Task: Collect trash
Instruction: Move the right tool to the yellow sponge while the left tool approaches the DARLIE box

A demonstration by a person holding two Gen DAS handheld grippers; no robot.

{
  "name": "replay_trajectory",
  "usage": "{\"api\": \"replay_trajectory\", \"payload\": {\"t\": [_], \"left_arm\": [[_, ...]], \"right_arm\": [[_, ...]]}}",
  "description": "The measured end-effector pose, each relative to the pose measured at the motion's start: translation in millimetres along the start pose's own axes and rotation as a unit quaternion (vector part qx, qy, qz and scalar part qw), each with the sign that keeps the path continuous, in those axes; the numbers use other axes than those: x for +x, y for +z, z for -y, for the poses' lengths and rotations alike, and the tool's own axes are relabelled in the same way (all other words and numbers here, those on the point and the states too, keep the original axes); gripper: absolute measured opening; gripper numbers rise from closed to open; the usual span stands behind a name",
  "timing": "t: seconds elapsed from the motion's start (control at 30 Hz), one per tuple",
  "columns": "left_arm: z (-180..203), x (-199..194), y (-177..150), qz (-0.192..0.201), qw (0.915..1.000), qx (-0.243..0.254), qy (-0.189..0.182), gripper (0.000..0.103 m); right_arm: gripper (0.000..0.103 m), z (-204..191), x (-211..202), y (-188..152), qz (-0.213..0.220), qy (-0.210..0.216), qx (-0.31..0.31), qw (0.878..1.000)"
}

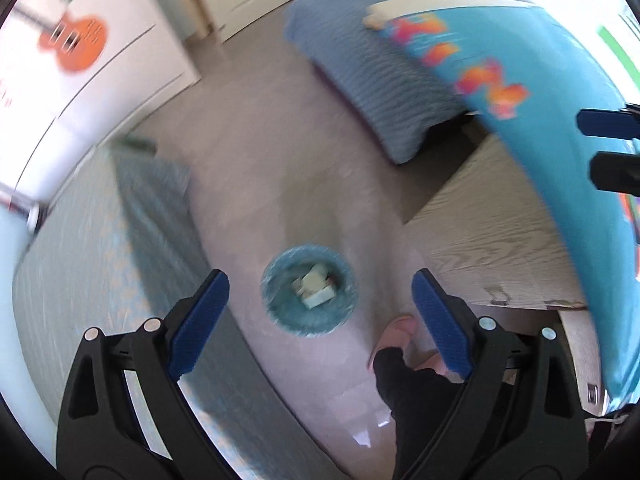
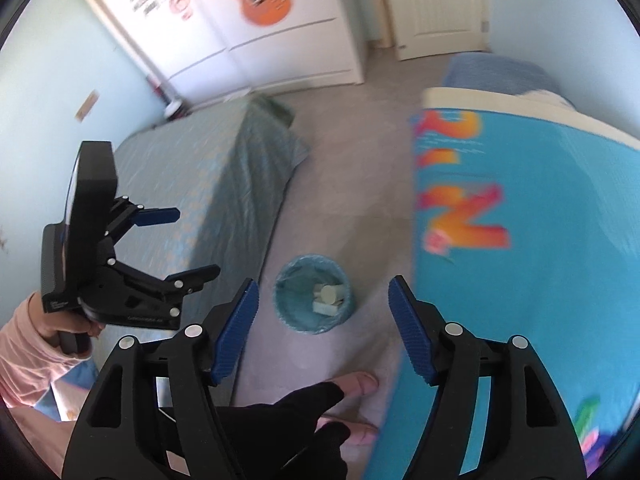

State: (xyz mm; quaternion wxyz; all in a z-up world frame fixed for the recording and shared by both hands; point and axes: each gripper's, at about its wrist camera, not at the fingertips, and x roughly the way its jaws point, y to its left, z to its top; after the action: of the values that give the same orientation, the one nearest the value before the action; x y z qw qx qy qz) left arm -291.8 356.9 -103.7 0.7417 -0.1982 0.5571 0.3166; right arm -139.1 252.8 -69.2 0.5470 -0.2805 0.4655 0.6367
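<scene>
Round teal-lined wastebasket (image 1: 309, 289) holds pale crumpled paper trash (image 1: 316, 291), lower centre of frame on the floor. Left gripper (image 1: 320, 300) and right gripper (image 2: 323, 304) jaws both spread wide, empty; bin framed between them, well below.

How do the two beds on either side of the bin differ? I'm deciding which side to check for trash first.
The bed on the person's left has a muted grey-green cover with a small pale repeating pattern; the bed on the right has a bright blue cover with large orange-pink lettering. The left bed's cover hangs down to the floor, while the right bed has a cream pillow or sheet showing at its far end. Both flank the trash bin on the carpet.
</scene>
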Motion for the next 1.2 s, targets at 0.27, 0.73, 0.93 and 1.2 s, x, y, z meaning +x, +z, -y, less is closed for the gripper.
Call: {"api": "replay_trajectory", "payload": {"t": [0.27, 0.73, 0.93, 1.2], "left_arm": [[108.2, -17.5, 22.4, 0.027, 0.9894, 0.134, -0.051, 0.09], [279.0, -38.2, 24.1, 0.039, 0.9426, 0.315, -0.105, 0.091], [325.8, -36.4, 32.7, 0.036, 0.9298, 0.347, -0.117, 0.091], [374.7, -28.8, 44.6, 0.019, 0.926, 0.355, -0.128, 0.094]], "right_arm": [[0.073, 54.7, -80.3, -76.3, 0.055, -0.073, 0.097, 0.991], [0.073, 134.4, -179.3, -231.6, 0.103, -0.185, 0.267, 0.94], [0.078, 161.6, -207.0, -274.5, 0.115, -0.223, 0.305, 0.919], [0.079, 198.7, -223.4, -303.1, 0.107, -0.246, 0.327, 0.906]]}}
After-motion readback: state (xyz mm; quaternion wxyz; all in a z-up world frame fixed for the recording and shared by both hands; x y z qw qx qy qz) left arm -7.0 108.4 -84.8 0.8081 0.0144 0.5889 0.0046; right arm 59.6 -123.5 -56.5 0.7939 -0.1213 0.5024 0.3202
